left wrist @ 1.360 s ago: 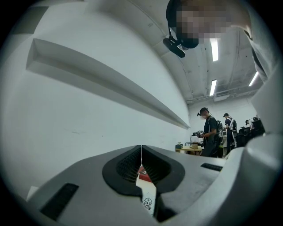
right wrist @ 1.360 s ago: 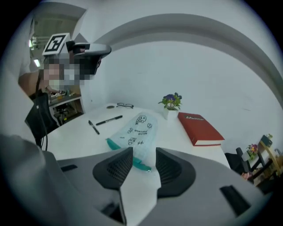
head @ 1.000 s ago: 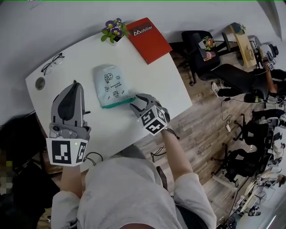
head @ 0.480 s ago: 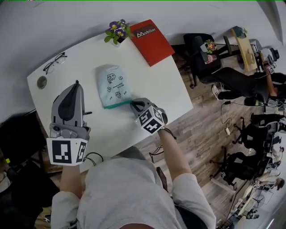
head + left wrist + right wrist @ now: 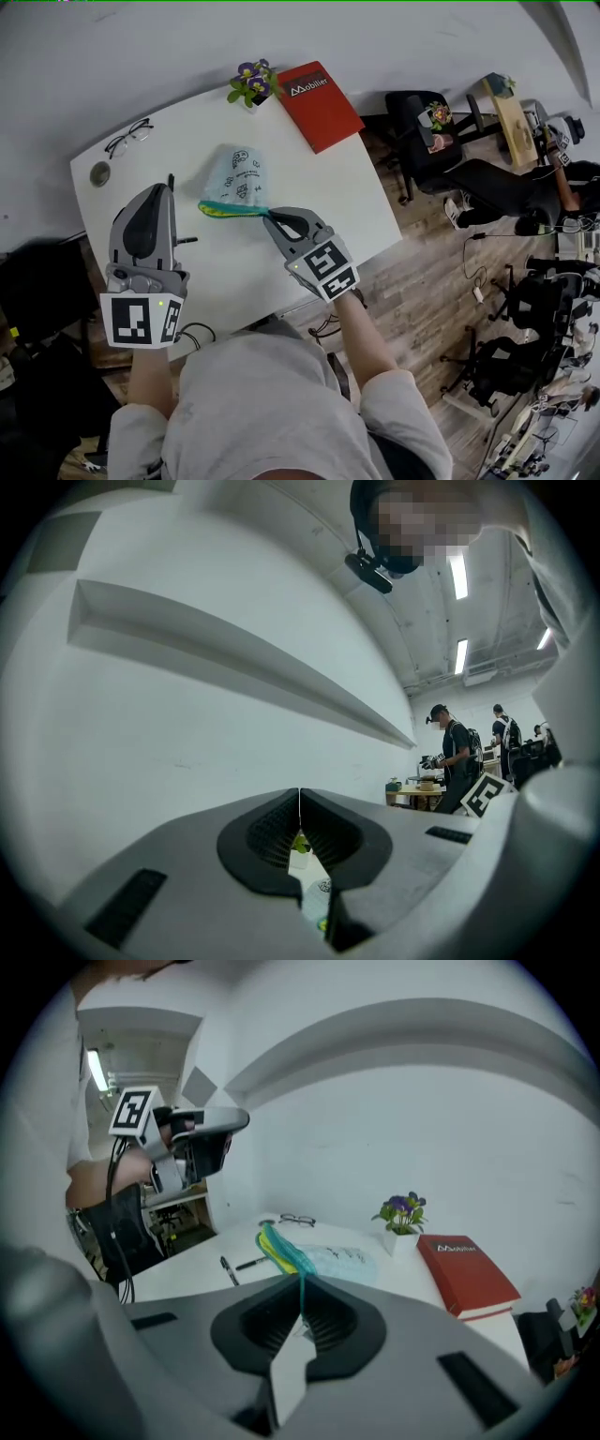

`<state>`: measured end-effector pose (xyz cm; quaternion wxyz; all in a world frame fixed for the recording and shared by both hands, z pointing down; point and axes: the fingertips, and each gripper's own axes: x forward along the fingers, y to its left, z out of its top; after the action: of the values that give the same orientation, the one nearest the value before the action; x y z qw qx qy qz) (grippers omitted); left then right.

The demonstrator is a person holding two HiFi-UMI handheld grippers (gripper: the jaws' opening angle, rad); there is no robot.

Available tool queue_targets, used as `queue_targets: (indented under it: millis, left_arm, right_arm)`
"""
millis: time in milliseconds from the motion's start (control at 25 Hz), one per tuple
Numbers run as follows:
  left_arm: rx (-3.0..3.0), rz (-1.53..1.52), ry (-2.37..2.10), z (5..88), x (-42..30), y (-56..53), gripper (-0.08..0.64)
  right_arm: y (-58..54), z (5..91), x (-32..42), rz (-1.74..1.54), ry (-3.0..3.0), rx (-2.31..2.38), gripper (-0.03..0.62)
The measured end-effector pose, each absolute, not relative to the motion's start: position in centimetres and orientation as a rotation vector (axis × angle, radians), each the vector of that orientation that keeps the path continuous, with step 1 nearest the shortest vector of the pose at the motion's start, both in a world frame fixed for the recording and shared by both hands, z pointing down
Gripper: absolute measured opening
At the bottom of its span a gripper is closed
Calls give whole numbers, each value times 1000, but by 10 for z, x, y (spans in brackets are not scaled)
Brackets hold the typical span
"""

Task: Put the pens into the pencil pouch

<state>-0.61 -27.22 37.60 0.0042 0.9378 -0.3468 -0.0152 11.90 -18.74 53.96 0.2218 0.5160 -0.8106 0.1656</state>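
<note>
White tabletop is seen carrying the pencil pouch, whose teal mouth edge is pinched and held lifted by the right tool, probably so the mouth can be opened; the left tool is pressed together, empty, near the pens lying outside

A white table is seen, on which glasses, a round grey disc, a potted flower, a red book, two pens and a pale pouch, raised at its near edge, are laid.
</note>
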Motion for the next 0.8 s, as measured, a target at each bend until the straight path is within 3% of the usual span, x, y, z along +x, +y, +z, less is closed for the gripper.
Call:
queue_targets:
  millis: [520, 800]
  left_arm:
    - [2906, -79, -1400, 348, -78, -234, 25]
    - [2858, 71, -1345, 370, -105, -228, 25]
  right_arm:
    - [-181, 444, 98, 542, -2535, 1582, 35]
    - [-178, 424, 75, 578, -2645, 1575, 35]
